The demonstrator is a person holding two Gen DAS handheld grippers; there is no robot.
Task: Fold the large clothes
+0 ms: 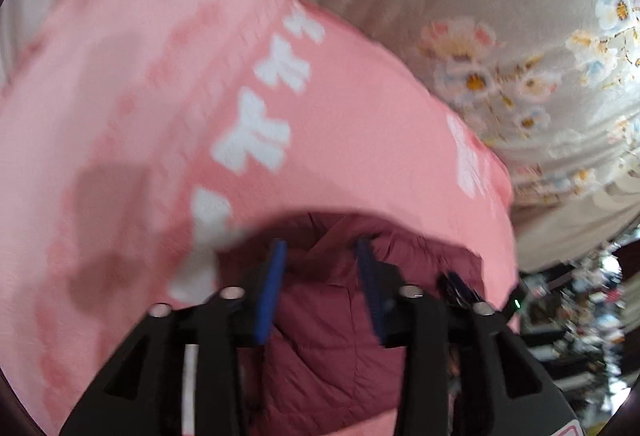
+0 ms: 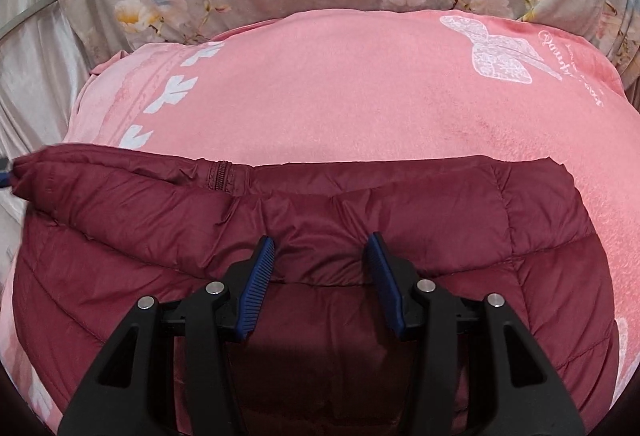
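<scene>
Maroon puffer jacket (image 2: 320, 236) fills lower frame beneath right gripper (image 2: 322, 248); jaws half-spread, holding nothing. Left gripper (image 1: 320, 248) likewise. Pink blanket (image 2: 340, 95) lies bare above the jacket's top edge.

Left black two-finger gripper with blue ribbed pads (image 1: 320, 248) angled downward over the maroon quilted puffer jacket (image 2: 360, 220), jaws parted, nothing between them, right black two-finger gripper with blue ribbed pads (image 2: 322, 244) likewise angled downward above the jacket, jaws parted, pads clear of fabric

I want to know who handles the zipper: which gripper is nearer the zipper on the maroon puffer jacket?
Probably right. The right gripper hovers open over the maroon puffer jacket, the zipper just ahead. The left gripper, also open, shows no zipper in its view.
</scene>
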